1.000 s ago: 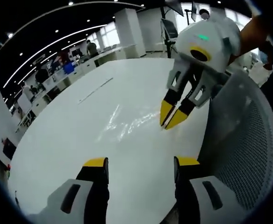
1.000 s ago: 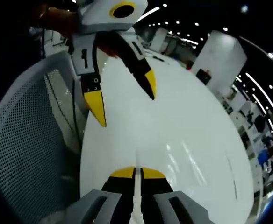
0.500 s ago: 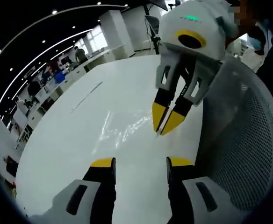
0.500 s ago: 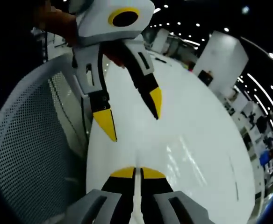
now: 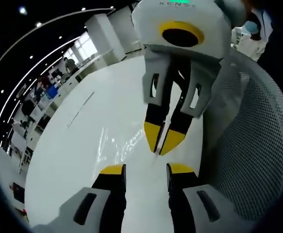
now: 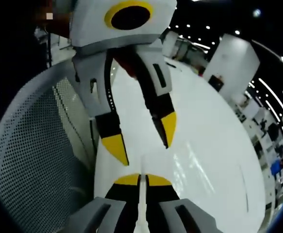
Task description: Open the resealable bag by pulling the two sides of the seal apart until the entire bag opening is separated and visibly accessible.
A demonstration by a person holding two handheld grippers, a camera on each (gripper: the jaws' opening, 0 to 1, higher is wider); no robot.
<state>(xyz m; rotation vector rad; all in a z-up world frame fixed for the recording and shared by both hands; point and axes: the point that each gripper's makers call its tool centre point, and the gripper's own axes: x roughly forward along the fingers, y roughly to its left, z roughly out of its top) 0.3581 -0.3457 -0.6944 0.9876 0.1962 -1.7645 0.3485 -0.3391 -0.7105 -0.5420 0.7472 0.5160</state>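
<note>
- right gripper (image 6: pixel 142 180): jaws pinched together on a thin pale strip running up between the tips. I take it for one lip of the resealable bag (image 6: pixel 142 194).
- In the left gripper view the right gripper (image 5: pixel 159 141) comes down from above, yellow tips almost touching. The edge it holds is too thin and clear to make out there.
- The rest of the bag reads only as clear glints on the white table (image 5: pixel 59 160), just beyond and left of the left gripper's (image 5: pixel 146 170) own tips. Its outline can't be traced.
- left gripper: jaws apart at a medium gap, holding nothing.
- Change over the last second: the two grippers have closed in on each other. The right gripper's tips, formerly well beyond the left jaws, now sit just beyond them, nearly lined up with the gap.
- Same in the right gripper view: the left gripper (image 6: pixel 141 141) has come down larger, and its tips now hang just above the right gripper's pinch.
- The left jaws' own gap also looks narrower than a second ago.
- Mesh chair back (image 5: pixel 248 145) sits beside both grippers, clear of the fingers.
- Judgement: one side of the seal is secured and the left gripper is lining up for the opposite lip. No pull-apart yet, so I judge the seal still shut.
- Risk: if the left jaws close on both layers, the seal won't part.
</note>
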